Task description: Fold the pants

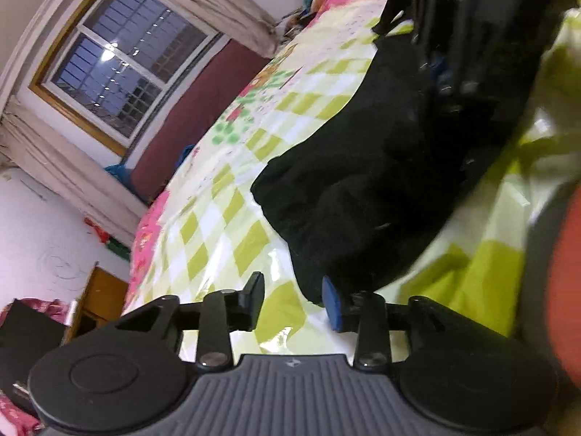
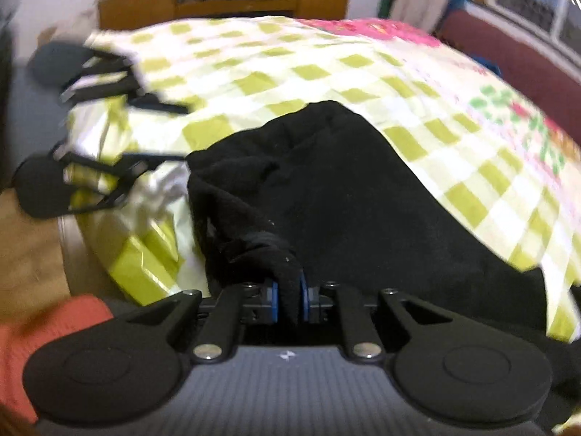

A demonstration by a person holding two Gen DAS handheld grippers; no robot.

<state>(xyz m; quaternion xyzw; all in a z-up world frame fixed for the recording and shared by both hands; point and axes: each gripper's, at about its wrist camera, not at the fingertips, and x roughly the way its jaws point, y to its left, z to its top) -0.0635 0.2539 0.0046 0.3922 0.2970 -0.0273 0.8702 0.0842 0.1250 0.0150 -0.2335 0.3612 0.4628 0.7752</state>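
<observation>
I see a barred window (image 1: 120, 61) with pale curtains (image 1: 72, 174), a maroon headboard (image 1: 196, 116), and a wooden cabinet (image 2: 225, 0).

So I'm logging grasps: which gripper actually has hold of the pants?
The right gripper, shut on bunched black pants; the left gripper is open, holding nothing.

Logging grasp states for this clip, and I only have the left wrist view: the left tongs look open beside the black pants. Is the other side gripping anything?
Observer: Yes. The right tongs are shut on a bunched fold of the black pants.
Operator: Which part of the pants?
Observer: I cannot tell; only a gathered edge nearest that camera shows between the blue pads.
Operator: Do the left tongs show from there?
Observer: Yes, the left tongs appear blurred at the far left, over the checkered bedspread, open with nothing between them.
</observation>
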